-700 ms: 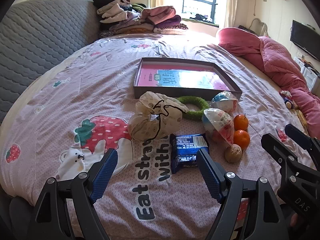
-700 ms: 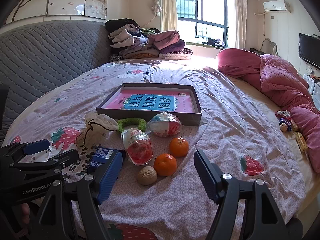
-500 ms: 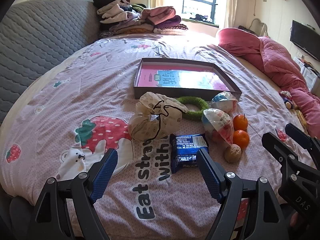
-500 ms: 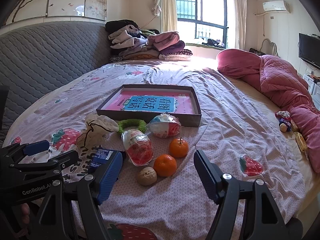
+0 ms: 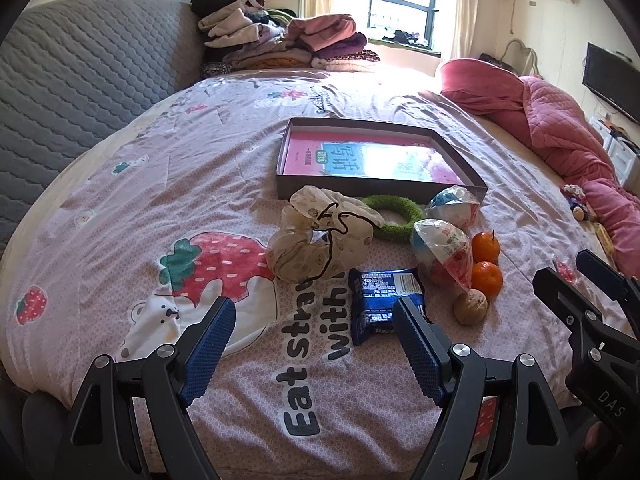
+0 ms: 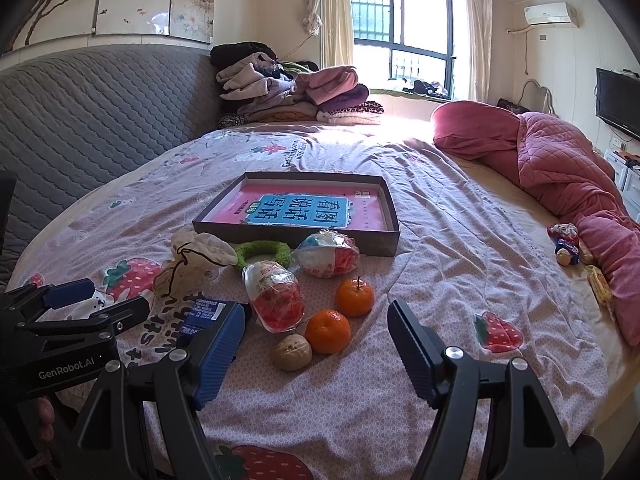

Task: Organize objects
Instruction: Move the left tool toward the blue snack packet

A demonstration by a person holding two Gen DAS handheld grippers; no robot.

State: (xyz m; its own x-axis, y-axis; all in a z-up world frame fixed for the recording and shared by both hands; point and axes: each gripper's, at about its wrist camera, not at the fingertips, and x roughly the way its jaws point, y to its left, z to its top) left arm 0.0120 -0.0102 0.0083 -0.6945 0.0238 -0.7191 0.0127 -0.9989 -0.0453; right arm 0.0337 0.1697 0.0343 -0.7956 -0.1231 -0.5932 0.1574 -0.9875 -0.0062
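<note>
A shallow grey box (image 5: 460,164) (image 6: 394,216) with a pink and blue book lying in it sits mid-bed. In front of it lie a cream drawstring pouch (image 5: 320,240) (image 6: 192,260), a green ring (image 5: 400,216) (image 6: 260,250), two clear snack packets (image 5: 444,248) (image 6: 276,296), two oranges (image 5: 486,276) (image 6: 328,330), a walnut (image 5: 470,306) (image 6: 292,354) and a blue packet (image 5: 380,292) (image 6: 202,314). My left gripper (image 5: 312,344) hovers open just short of the blue packet. My right gripper (image 6: 316,348) stands open above the near side of the walnut and oranges. Neither holds anything.
A pink quilt (image 6: 560,168) is bunched along the right side, with small toys (image 6: 566,242) beside it. Folded clothes (image 6: 296,92) are stacked at the bed's far end against the grey padded headboard (image 6: 92,120). A TV (image 6: 618,102) hangs on the right wall.
</note>
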